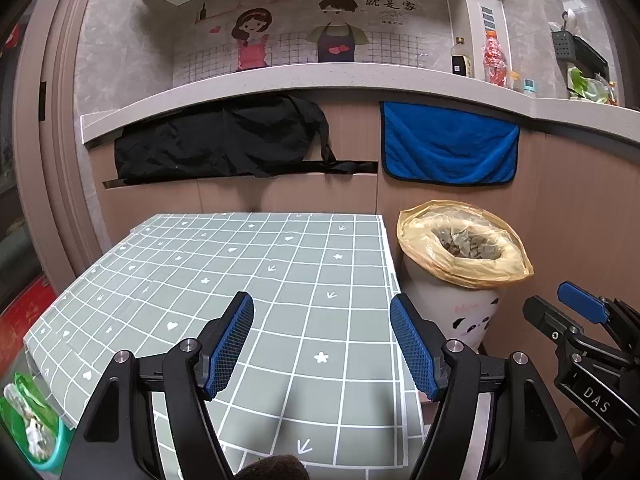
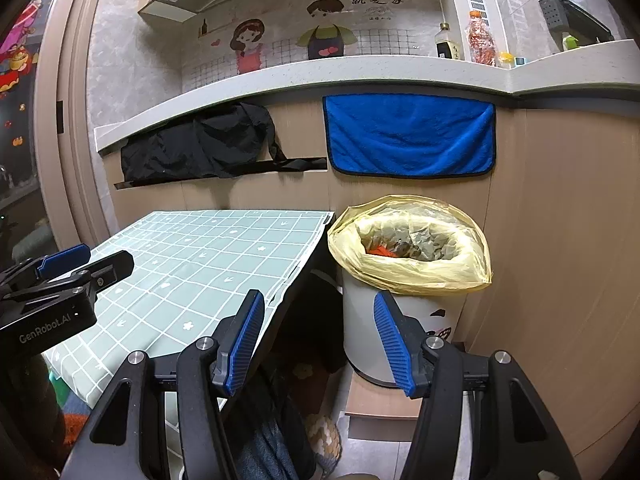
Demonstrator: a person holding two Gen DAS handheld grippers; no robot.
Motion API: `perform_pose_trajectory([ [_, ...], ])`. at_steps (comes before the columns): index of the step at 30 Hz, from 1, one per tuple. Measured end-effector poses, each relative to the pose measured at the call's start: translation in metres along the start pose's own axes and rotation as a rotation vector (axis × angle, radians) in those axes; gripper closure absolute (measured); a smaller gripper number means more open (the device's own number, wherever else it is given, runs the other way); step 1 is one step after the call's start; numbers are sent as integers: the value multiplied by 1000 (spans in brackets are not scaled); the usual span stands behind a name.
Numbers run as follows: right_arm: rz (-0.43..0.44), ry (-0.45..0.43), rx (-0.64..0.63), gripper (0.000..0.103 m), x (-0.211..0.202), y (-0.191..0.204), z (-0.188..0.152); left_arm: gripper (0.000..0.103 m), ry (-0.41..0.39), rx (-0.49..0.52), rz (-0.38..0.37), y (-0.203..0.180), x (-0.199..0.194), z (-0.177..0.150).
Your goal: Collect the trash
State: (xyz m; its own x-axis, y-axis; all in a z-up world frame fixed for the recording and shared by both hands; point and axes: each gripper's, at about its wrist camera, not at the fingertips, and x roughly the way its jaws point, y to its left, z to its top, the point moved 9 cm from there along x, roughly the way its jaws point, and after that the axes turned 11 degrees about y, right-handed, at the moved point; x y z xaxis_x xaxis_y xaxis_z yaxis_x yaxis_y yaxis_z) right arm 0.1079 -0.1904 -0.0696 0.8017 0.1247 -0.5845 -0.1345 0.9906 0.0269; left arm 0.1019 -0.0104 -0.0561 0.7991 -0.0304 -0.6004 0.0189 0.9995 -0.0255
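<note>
My left gripper (image 1: 322,304) is open above a table (image 1: 240,264) covered by a grey-green grid cloth, with nothing between its blue pads. A white bin (image 1: 448,304) with a panda picture stands right of the table, lined with a yellow bag (image 1: 424,236) holding crumpled trash. My right gripper (image 2: 319,300) is open too, hanging over the gap between the table edge (image 2: 200,256) and the bin (image 2: 360,320), its fingers empty. Each gripper shows in the other's view: the right gripper (image 1: 546,300) at the right edge, the left gripper (image 2: 108,254) at the left.
A blue towel (image 2: 408,136) and a black cloth (image 2: 200,148) hang from the counter (image 1: 280,80) behind. Bottles (image 1: 494,58) stand on the counter. A green container with scraps (image 1: 28,424) sits at the table's near left. The bin rests on a low wooden step (image 2: 380,400).
</note>
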Motion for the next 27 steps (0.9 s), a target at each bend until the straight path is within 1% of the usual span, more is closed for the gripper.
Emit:
perform_pose_trajectory([
  [17, -14, -15, 23, 49, -7, -7, -1, 32, -5, 34, -20, -10, -2, 0],
  [27, -12, -14, 21, 49, -6, -8, 0, 32, -1, 31, -24, -10, -1, 1],
])
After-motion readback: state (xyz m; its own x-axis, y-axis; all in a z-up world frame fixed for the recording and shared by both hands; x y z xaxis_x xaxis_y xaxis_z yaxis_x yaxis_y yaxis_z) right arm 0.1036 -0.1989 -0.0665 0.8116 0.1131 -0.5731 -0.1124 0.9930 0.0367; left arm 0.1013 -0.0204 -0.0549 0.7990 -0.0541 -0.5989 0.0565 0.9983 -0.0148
